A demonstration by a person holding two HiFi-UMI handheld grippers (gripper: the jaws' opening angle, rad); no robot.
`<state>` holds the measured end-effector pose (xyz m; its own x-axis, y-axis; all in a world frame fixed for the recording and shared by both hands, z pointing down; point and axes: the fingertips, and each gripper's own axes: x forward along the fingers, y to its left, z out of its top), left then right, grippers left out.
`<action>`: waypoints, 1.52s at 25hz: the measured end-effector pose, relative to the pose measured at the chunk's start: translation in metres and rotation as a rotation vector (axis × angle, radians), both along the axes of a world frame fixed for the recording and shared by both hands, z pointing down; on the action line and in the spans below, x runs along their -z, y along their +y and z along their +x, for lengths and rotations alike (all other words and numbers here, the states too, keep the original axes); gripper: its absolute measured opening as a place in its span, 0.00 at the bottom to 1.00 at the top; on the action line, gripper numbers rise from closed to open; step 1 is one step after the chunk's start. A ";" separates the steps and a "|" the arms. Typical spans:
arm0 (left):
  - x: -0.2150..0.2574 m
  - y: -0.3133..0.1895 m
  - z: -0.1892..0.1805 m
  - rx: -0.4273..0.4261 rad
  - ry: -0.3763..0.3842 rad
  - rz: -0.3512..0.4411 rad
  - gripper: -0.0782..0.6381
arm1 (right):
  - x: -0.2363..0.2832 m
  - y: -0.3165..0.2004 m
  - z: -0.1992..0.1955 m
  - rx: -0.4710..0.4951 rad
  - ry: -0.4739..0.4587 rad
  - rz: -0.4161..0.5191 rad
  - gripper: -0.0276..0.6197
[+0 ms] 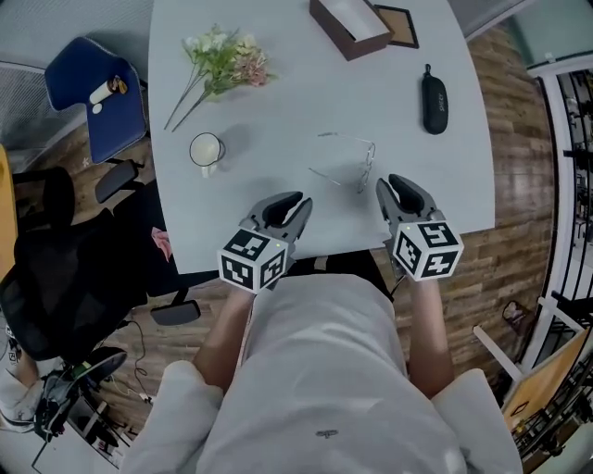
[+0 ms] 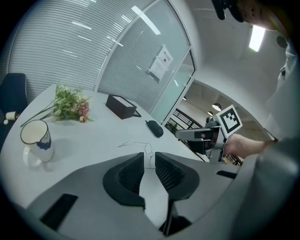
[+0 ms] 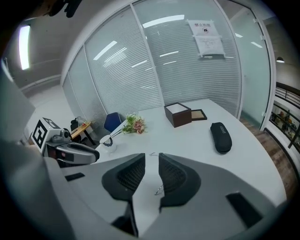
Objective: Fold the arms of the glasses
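Left tongs (image 1: 298, 202) and right tongs (image 1: 389, 185) stand apart, unclamped, beside the glasses (image 1: 345, 159); mug (image 1: 206, 150), flowers (image 1: 222, 60), box (image 1: 350, 26), case (image 1: 435, 99) lie well clear

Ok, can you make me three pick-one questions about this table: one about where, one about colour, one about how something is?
1. Where do the glasses lie?
A in a drawer
B on the table, between the mug and the case
C in a pocket

2. What colour is the case?
A red
B black
C yellow

3. How are the glasses' arms?
A spread open
B folded flat
C snapped off

Answers:
1 B: the head view shows them on the tabletop, with the mug to their left and the case to their right.
2 B: it is dark all over.
3 A: both arms stick out from the frame.
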<state>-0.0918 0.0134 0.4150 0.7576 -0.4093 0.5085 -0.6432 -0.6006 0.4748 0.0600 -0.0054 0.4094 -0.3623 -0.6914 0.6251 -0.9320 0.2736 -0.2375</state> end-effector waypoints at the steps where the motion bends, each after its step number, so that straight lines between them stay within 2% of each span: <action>1: -0.001 0.000 0.002 0.014 0.010 -0.014 0.22 | -0.003 -0.002 -0.002 0.022 0.004 -0.009 0.19; 4: -0.002 0.002 0.010 0.047 0.023 -0.045 0.22 | -0.015 -0.005 -0.002 0.058 -0.003 -0.044 0.19; 9: -0.004 0.003 0.020 0.096 0.000 -0.066 0.22 | -0.040 -0.007 0.005 0.099 -0.025 -0.119 0.19; 17: -0.014 0.005 0.034 0.180 -0.040 -0.107 0.22 | -0.084 -0.021 0.010 0.114 -0.155 -0.247 0.19; 25: -0.024 0.003 0.040 0.255 -0.059 -0.120 0.22 | -0.109 -0.036 0.014 0.112 -0.115 -0.270 0.19; 32: -0.036 -0.002 0.045 0.246 -0.052 -0.137 0.22 | -0.118 -0.049 0.014 0.120 -0.081 -0.270 0.19; 38: -0.069 -0.002 0.046 0.231 -0.087 -0.165 0.22 | -0.128 -0.050 0.014 0.120 -0.062 -0.275 0.17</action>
